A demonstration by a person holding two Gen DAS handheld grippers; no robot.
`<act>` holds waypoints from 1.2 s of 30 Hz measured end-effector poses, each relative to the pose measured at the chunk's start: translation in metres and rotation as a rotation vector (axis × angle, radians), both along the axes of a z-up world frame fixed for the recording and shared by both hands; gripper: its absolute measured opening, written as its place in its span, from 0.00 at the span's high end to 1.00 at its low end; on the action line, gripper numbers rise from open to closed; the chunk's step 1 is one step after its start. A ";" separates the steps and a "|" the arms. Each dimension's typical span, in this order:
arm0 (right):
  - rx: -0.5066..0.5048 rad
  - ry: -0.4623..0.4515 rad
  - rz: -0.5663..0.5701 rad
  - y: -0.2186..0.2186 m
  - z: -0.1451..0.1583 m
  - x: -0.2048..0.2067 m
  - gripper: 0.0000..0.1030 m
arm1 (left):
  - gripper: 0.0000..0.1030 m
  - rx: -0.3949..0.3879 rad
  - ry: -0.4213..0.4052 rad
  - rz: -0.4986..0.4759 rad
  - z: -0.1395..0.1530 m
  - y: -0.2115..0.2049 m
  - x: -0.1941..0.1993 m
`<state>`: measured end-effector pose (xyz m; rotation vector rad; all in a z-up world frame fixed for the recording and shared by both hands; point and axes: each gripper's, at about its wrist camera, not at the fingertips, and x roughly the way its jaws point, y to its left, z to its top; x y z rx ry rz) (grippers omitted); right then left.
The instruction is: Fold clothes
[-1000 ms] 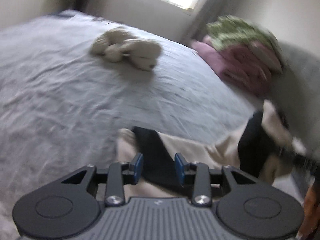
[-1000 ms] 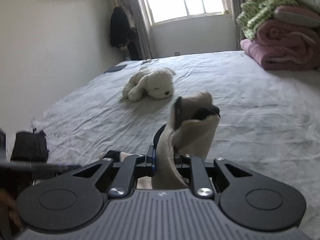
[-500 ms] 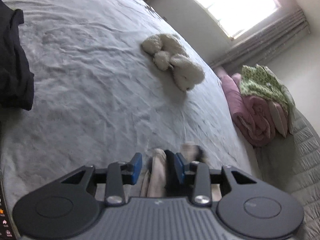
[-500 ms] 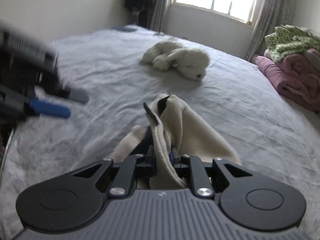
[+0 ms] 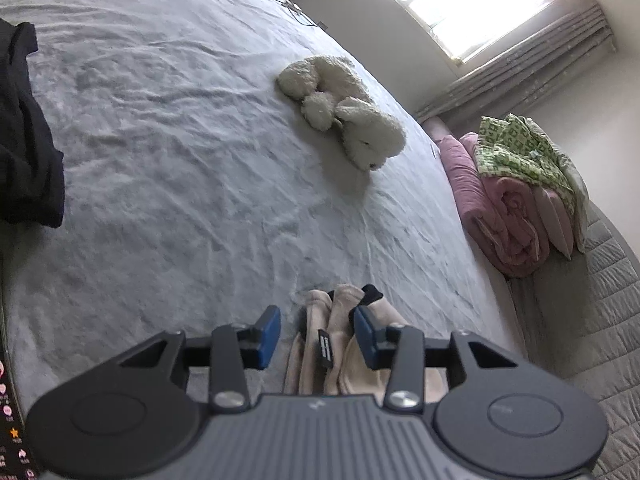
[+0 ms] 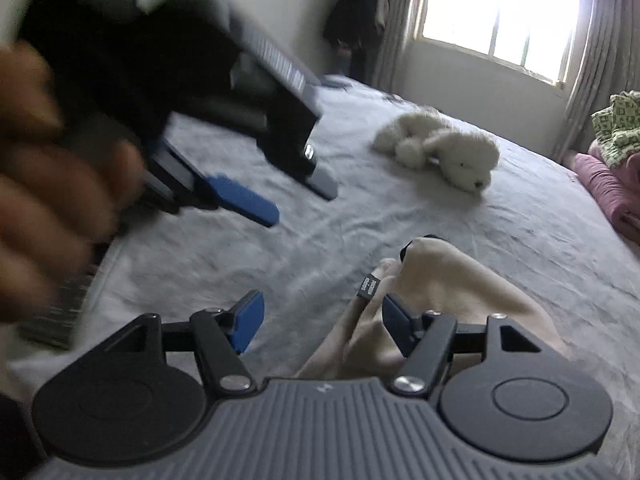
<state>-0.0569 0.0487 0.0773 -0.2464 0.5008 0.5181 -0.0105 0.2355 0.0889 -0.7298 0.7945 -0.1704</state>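
A beige garment (image 5: 340,344) with black trim and a small black label lies bunched on the grey bed sheet (image 5: 180,184). My left gripper (image 5: 316,336) is open above it, and the folds sit between its blue pads without being pinched. In the right wrist view the same garment (image 6: 440,288) lies heaped by the right-hand finger of my right gripper (image 6: 322,322), which is open and holds nothing. The left gripper (image 6: 280,194) appears blurred at upper left of that view, held by a hand (image 6: 48,184).
A white plush dog (image 5: 344,116) lies mid-bed. Rolled pink bedding (image 5: 500,208) with a green patterned quilt (image 5: 516,148) on top is stacked at the right edge. A black garment (image 5: 24,140) lies at the left edge. A window (image 6: 500,12) is at the far wall.
My right gripper has opened and let go of the beige garment, which now lies on the bed. The left gripper has swung in close at the upper left of the right wrist view.
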 end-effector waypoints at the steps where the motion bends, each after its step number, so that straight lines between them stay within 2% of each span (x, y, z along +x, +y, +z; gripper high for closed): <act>1: 0.023 -0.012 0.008 -0.011 0.007 -0.007 0.33 | 0.60 0.002 -0.001 -0.008 0.000 -0.002 0.000; 9: -0.069 -0.152 0.017 -0.087 0.021 -0.018 0.34 | 0.58 -0.004 0.020 -0.124 -0.011 -0.040 0.010; 13: -0.187 -0.184 0.057 -0.088 0.002 -0.016 0.49 | 0.57 0.028 0.029 -0.158 -0.018 -0.058 0.018; 16: -0.247 -0.206 0.081 -0.084 -0.007 -0.018 0.55 | 0.56 0.052 0.051 -0.168 -0.025 -0.069 0.026; 18: -0.287 -0.221 0.096 -0.082 -0.014 -0.019 0.55 | 0.56 0.081 0.067 -0.167 -0.029 -0.075 0.031; 21: -0.347 -0.243 0.119 -0.078 -0.023 -0.020 0.64 | 0.58 0.121 0.082 -0.163 -0.033 -0.082 0.035; 23: -0.387 -0.258 0.135 -0.075 -0.029 -0.021 0.73 | 0.61 0.139 0.077 -0.155 -0.033 -0.082 0.035; 25: -0.401 -0.254 0.144 -0.073 -0.033 -0.021 0.82 | 0.70 0.157 0.069 -0.144 -0.032 -0.082 0.034; 28: -0.399 -0.251 0.145 -0.073 -0.037 -0.018 0.84 | 0.86 0.179 0.048 -0.128 -0.029 -0.080 0.031; 33: -0.370 -0.266 0.139 -0.072 -0.038 -0.016 0.86 | 0.90 0.163 -0.039 -0.129 -0.013 -0.076 0.021; 36: -0.385 -0.272 0.140 -0.070 -0.041 -0.017 0.86 | 0.88 0.170 0.004 -0.100 -0.017 -0.071 0.023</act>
